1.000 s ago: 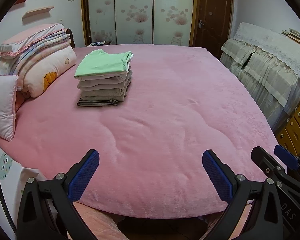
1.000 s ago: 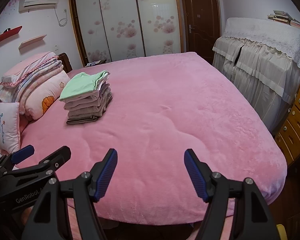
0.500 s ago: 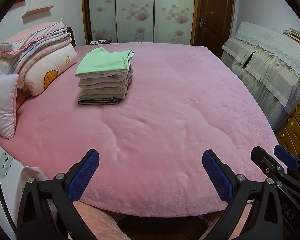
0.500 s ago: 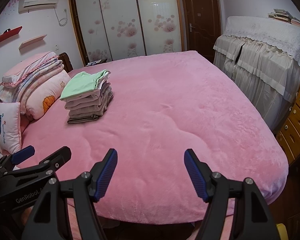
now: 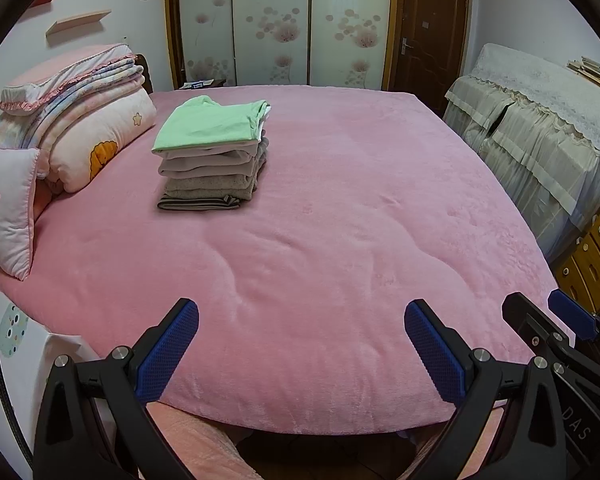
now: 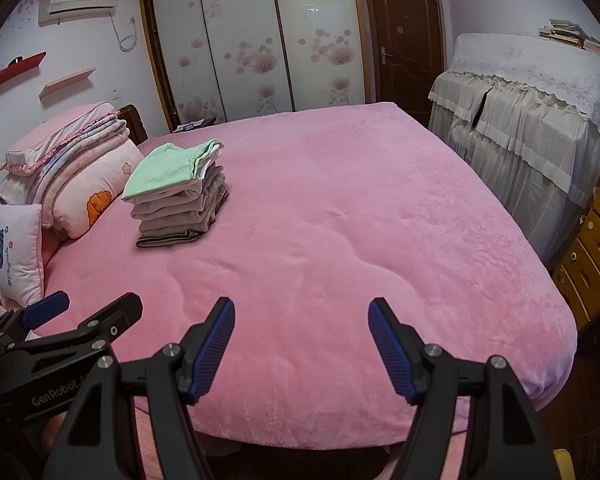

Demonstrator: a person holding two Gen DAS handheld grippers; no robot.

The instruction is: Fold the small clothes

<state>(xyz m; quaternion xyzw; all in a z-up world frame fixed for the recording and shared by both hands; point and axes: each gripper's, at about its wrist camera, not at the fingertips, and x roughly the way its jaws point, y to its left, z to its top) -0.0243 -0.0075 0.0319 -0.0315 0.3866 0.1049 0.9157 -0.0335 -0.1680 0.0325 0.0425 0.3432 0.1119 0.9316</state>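
The small clothes [image 5: 214, 160] sit in a neat folded pile far up the pink bed [image 5: 340, 240], none left loose, so the job looks finished, and the left hand-held gripper [image 5: 300, 344] and right hand-held gripper [image 6: 302, 344] are wide open and empty.

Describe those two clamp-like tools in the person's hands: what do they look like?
Each is a black plastic frame with silver screws. The left gripper and right gripper each end in two fingers faced with blue, finely ribbed pads. White lettering reading "GenRobot" runs along the left one's side. No hands or sleeves show.
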